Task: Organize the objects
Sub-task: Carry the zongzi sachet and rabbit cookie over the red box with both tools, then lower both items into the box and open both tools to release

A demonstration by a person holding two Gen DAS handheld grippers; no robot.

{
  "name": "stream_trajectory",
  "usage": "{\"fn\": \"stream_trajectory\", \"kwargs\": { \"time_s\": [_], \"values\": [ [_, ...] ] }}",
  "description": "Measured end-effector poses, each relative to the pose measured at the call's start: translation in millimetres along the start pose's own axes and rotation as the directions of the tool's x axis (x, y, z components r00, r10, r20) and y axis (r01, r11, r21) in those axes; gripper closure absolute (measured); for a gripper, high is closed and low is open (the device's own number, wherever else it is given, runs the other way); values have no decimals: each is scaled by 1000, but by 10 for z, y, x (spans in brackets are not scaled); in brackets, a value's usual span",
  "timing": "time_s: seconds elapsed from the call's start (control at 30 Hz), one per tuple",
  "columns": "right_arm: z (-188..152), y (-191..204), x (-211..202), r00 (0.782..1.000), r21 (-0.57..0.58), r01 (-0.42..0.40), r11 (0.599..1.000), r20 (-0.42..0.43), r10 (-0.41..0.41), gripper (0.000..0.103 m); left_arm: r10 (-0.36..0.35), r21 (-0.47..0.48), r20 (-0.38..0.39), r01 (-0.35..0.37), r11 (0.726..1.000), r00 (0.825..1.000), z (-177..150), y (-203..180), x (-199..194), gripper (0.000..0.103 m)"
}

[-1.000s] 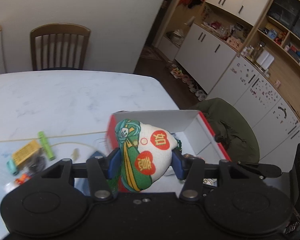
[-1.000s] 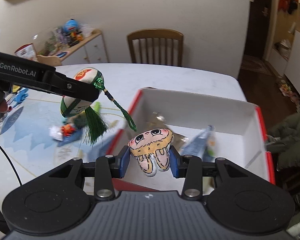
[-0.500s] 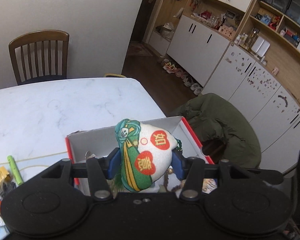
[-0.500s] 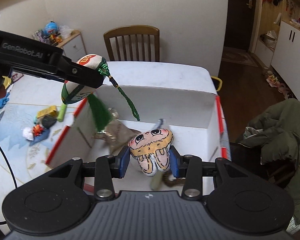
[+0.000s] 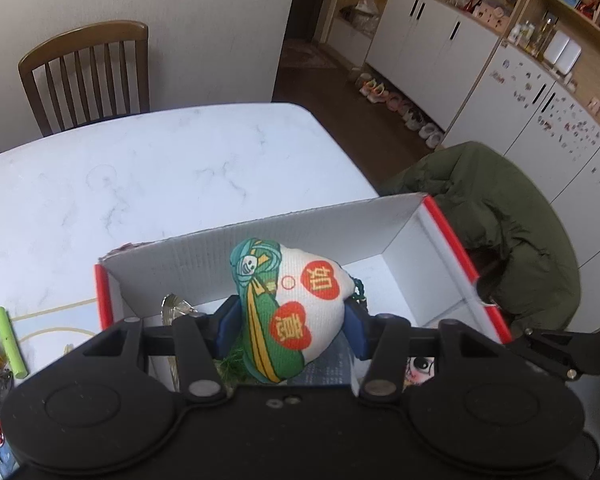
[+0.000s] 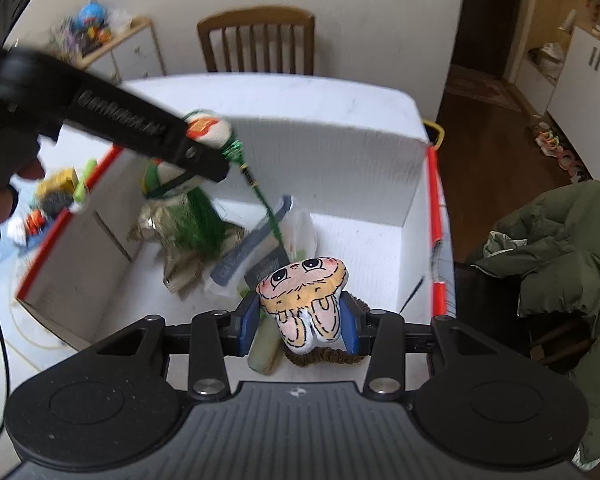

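The embroidered sachet (image 5: 290, 312), white and green with red hearts bearing yellow Chinese characters, is pinched between the blue pads of the left gripper (image 5: 290, 328), above the open white box (image 5: 260, 240) with red edges. Its green tassel (image 6: 198, 216) hangs into the box. The right gripper (image 6: 300, 324) clamps a cartoon-face plush (image 6: 304, 300) over the box's near end. The left gripper's arm reads "GenRobot.AI", blurred.
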State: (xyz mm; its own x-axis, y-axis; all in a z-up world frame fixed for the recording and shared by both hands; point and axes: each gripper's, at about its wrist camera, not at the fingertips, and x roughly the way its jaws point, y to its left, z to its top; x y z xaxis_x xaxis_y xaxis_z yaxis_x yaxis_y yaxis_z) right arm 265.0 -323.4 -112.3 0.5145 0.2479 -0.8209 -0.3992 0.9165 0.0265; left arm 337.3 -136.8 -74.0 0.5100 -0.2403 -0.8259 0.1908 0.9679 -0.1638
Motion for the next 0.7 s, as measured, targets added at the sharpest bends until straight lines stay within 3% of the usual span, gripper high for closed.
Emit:
{"fn": "stream_trajectory", "kwargs": {
  "time_s": [0.33, 0.7],
  "values": [
    [2, 42, 335, 998, -42, -7, 999, -59, 5, 62, 70, 13, -52, -69, 998, 996, 1, 6, 364, 51],
    [-16, -12, 466, 996, -24, -7, 1000, -89, 5, 62, 87, 43, -104, -83, 996, 991, -19, -76, 601, 51]
  ]
}}
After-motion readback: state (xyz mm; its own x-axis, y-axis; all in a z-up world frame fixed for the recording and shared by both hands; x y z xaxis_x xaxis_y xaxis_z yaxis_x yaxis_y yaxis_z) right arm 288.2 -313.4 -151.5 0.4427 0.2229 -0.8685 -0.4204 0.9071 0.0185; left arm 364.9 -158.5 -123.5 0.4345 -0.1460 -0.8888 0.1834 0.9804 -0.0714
